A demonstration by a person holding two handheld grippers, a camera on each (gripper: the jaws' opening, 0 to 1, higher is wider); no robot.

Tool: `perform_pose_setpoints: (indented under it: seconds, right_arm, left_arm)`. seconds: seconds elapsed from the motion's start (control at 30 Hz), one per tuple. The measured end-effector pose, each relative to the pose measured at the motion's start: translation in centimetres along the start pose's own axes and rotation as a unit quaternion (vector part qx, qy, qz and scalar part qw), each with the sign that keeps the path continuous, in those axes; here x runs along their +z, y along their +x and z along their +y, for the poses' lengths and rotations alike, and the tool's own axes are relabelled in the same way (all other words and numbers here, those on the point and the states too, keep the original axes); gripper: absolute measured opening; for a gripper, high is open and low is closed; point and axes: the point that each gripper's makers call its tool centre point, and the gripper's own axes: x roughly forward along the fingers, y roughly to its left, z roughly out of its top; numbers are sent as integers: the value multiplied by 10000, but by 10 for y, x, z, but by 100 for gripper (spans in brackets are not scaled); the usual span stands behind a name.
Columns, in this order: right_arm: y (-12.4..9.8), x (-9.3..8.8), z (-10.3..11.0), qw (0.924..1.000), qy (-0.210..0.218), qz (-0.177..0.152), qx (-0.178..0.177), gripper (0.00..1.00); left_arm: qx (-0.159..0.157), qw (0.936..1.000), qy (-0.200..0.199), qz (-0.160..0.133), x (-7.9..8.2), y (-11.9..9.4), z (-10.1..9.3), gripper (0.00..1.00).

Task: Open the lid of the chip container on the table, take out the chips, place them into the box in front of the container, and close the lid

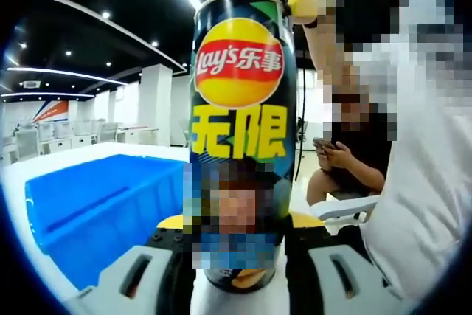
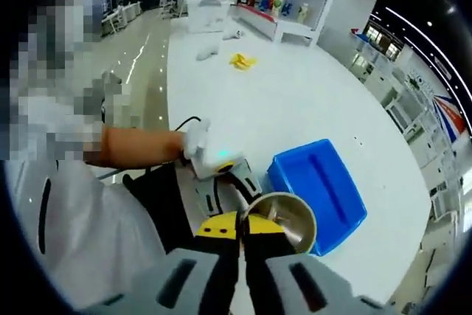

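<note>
2 grippers: left gripper jaws clamp the upright chip container; right gripper jaws together above its open mouth

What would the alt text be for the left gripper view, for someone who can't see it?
A tall Lay's chip can stands upright, held between the jaws of the left claw. A blue box sits left of it on the white table, and a seated person holding a phone is behind on the right.

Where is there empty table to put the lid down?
Bare white table stretches beyond the blue plastic box toward the far yellow object. It's crowded around the open foil-lined chip can, where both tongs meet.
</note>
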Motion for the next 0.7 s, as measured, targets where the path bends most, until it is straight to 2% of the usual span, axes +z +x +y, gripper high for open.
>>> perform_pose_setpoints:
  seconds: [0.23,0.3,0.37,0.5,0.53,0.7]
  right_arm:
    - [-6,-1,-7,9989,350,-293,-81,0]
    - [-8,0,-9,9978,382,-508,-183,0]
    - [-10,-1,-7,9959,621,-653,-123,0]
    - [-20,3,-13,9866,1074,-1222,-86,0]
    - [-23,4,-13,9821,1235,-1422,-48,0]
    - [-30,2,-12,9670,1662,-1932,33,0]
  left_arm:
    - [99,9998,69,134,1,-2,3,48]
    - [122,9996,95,243,2,-6,4,48]
    - [125,9990,210,362,2,-9,5,48]
    - [24,9964,243,806,9,-22,4,47]
    - [8,9961,256,843,10,-23,4,47]
    - [-50,9873,523,1499,15,-38,6,47]
